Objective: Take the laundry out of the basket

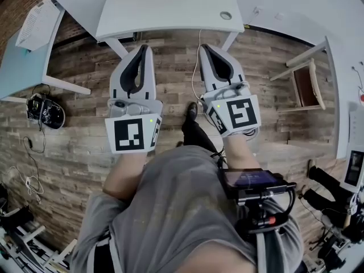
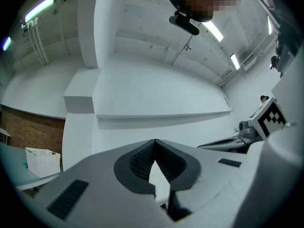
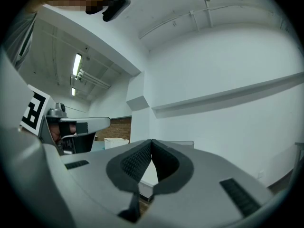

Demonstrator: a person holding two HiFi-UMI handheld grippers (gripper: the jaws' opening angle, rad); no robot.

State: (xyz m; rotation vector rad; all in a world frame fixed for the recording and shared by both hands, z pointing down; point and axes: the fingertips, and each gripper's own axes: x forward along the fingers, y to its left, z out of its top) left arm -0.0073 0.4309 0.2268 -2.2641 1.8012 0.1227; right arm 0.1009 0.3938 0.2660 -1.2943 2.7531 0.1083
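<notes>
No laundry shows in any view. A white perforated box point(image 1: 37, 21), perhaps the basket, stands on a light-blue table point(image 1: 17, 67) at the far left; it shows again as the white box point(image 2: 42, 160) in the left gripper view. My left gripper point(image 1: 147, 48) and right gripper point(image 1: 203, 46) are held side by side at chest height, pointing away from me over the wooden floor. Both are shut with nothing in them. The left gripper point(image 2: 155, 140) and the right gripper point(image 3: 151, 140) each show ribbed pads meeting at the tips, against white walls and ceiling.
A white table point(image 1: 170, 10) stands just ahead of the grippers. A wooden chair point(image 1: 304, 84) is at the right. A black device point(image 1: 45, 111) with cables lies on the plank floor at the left. More gear crowds the lower corners.
</notes>
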